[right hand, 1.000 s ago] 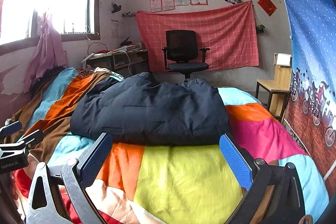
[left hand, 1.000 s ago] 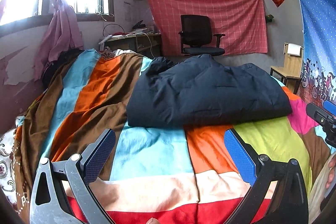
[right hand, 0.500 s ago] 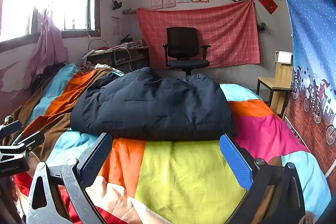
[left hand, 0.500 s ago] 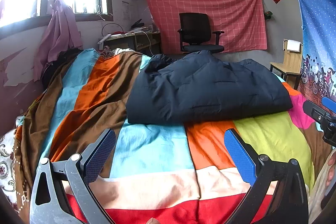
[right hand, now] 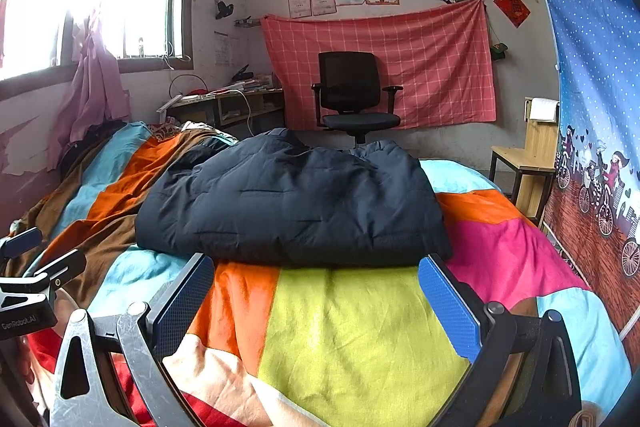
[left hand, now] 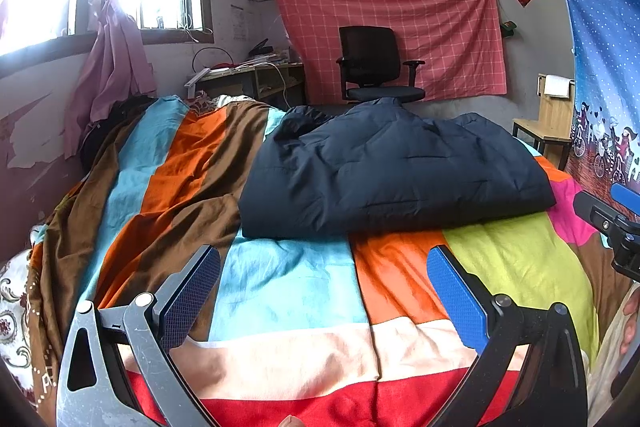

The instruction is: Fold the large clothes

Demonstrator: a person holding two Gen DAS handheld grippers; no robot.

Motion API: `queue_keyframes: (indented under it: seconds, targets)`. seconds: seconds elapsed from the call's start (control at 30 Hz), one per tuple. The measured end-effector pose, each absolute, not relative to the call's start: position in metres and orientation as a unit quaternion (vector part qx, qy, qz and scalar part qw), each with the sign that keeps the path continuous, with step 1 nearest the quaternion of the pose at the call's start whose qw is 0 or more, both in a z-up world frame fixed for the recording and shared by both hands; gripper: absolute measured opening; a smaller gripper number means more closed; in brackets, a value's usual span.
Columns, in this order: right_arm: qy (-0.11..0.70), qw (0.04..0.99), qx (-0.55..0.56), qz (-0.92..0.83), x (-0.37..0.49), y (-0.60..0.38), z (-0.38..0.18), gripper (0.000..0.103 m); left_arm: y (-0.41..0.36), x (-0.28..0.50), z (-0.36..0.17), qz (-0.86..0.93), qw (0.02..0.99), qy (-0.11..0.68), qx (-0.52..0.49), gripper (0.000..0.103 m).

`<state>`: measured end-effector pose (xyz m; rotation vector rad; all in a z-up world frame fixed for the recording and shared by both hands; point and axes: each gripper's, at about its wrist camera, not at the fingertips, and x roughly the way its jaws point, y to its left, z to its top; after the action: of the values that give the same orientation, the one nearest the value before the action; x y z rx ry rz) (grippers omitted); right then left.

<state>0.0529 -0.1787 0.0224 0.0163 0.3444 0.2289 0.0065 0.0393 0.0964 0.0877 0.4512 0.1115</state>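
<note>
A dark navy quilted jacket (left hand: pixel 392 167) lies folded in a thick bundle on the bed's striped multicoloured cover (left hand: pixel 288 287); it also shows in the right wrist view (right hand: pixel 292 203). My left gripper (left hand: pixel 324 291) is open and empty, held above the cover in front of the jacket's near edge. My right gripper (right hand: pixel 316 299) is open and empty, also short of the jacket's near edge. The right gripper's tips show at the right edge of the left wrist view (left hand: pixel 608 219), and the left gripper shows at the left edge of the right wrist view (right hand: pixel 28 279).
A black office chair (left hand: pixel 376 67) stands beyond the bed against a red checked cloth. A desk (left hand: pixel 248 79) is at the back left under the window. A wooden chair (left hand: pixel 548 123) and a blue curtain (left hand: pixel 600 47) are on the right.
Both grippers have drawn back and lowered slightly, so the jacket sits a little farther off. The jacket has not moved and both grippers stay open.
</note>
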Motion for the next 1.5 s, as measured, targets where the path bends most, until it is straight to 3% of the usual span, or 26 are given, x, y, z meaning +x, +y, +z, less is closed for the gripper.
queue_keyframes:
  seconds: [1.5]
  targets:
    - [0.172,0.979,0.008,0.113,0.053,-0.1766,0.022,0.103,0.0407,0.0069,0.0973,0.049,0.973,0.218,0.054,0.101]
